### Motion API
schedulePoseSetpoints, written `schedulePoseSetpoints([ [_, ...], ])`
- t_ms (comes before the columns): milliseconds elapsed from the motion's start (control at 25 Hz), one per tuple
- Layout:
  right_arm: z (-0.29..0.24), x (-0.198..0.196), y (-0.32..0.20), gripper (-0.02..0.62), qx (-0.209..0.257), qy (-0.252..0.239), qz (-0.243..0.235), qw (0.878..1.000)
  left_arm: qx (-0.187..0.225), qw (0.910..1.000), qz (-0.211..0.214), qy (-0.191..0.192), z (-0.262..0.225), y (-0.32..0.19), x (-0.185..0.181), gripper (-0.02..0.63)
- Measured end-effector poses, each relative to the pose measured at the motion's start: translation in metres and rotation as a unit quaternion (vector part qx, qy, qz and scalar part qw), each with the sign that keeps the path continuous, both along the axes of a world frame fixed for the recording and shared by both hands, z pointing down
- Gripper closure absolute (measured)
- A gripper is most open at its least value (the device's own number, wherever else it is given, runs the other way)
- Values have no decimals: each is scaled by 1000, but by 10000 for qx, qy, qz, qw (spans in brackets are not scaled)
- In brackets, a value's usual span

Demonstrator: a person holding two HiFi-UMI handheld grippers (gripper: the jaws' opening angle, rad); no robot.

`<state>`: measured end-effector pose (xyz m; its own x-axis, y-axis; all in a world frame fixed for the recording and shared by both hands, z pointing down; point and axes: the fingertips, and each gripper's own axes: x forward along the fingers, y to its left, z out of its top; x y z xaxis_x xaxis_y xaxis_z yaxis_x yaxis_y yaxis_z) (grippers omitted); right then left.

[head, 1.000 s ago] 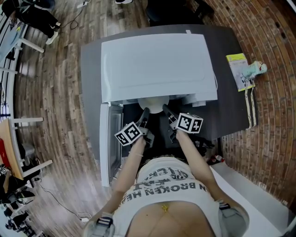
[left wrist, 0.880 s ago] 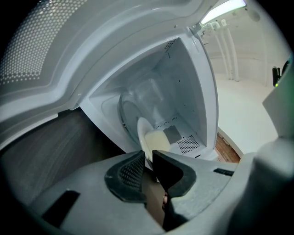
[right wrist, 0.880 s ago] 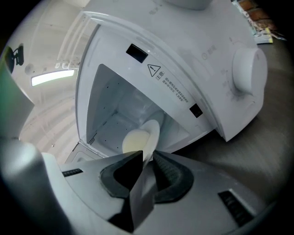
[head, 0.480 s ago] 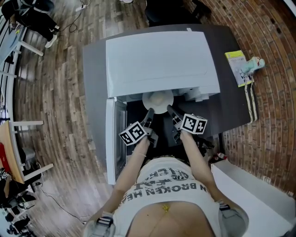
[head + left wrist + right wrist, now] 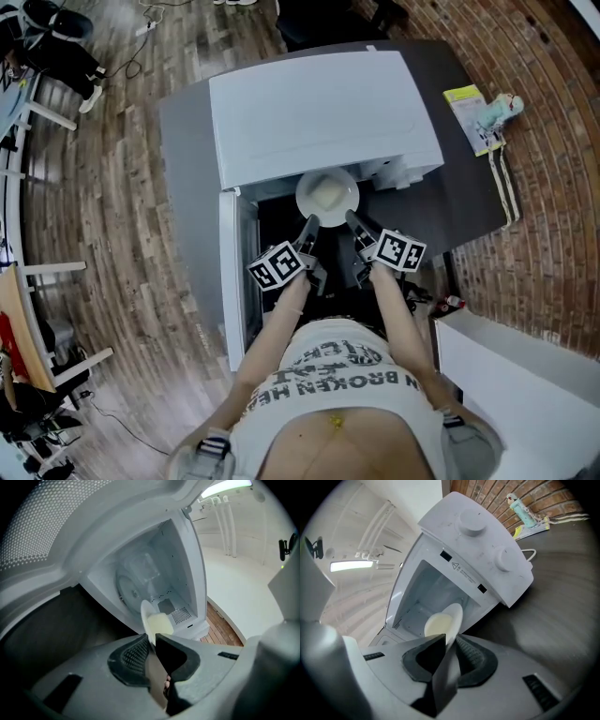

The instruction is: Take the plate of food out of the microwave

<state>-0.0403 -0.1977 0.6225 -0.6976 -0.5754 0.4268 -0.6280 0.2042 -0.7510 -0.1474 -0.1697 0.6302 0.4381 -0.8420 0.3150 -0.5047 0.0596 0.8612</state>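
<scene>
A white plate (image 5: pixel 326 196) with a pale yellow slab of food on it hangs just in front of the open white microwave (image 5: pixel 319 112). My left gripper (image 5: pixel 310 223) is shut on the plate's near left rim, and my right gripper (image 5: pixel 351 217) is shut on its near right rim. In the left gripper view the plate (image 5: pixel 151 624) stands edge-on between the pads, with the empty microwave cavity (image 5: pixel 150 583) behind it. In the right gripper view the plate (image 5: pixel 444 622) is likewise pinched, the microwave (image 5: pixel 473 555) beyond it.
The microwave door (image 5: pixel 236 272) hangs open at the left of my left arm. The microwave stands on a dark grey table (image 5: pixel 459 202). A yellow-green booklet and a small figure (image 5: pixel 478 117) lie at the table's right end, by a brick wall (image 5: pixel 553 141). Wooden floor lies to the left.
The plate has come out of the microwave toward me with both grippers holding it; more of it shows in front of the opening than a second ago.
</scene>
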Motion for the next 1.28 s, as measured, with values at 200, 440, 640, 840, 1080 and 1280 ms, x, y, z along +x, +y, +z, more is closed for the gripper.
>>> schedulePoseSetpoints([
  [200, -3, 7, 4, 529, 22, -82, 39, 10000, 100, 9999, 75, -6, -9, 1, 8, 555],
  [440, -8, 16, 6, 529, 35, -194, -123, 9997, 153, 9999, -60, -31, -17, 7, 18, 555],
  [640, -15, 26, 8, 529, 56, -177, -427, 9989, 197, 9989, -424, 90, -26, 15, 32, 555],
  [840, -20, 38, 12, 528, 72, -242, -698, 9972, 273, 9975, -652, -6, -33, 24, 45, 555],
  [1080, -23, 52, 24, 528, 80, -286, -1022, 9943, 306, 9951, -931, -96, -37, 42, 62, 555],
  [1280, -23, 63, 41, 528, 56, -313, -1301, 9910, 312, 9923, -1189, -164, -38, 64, 76, 555],
])
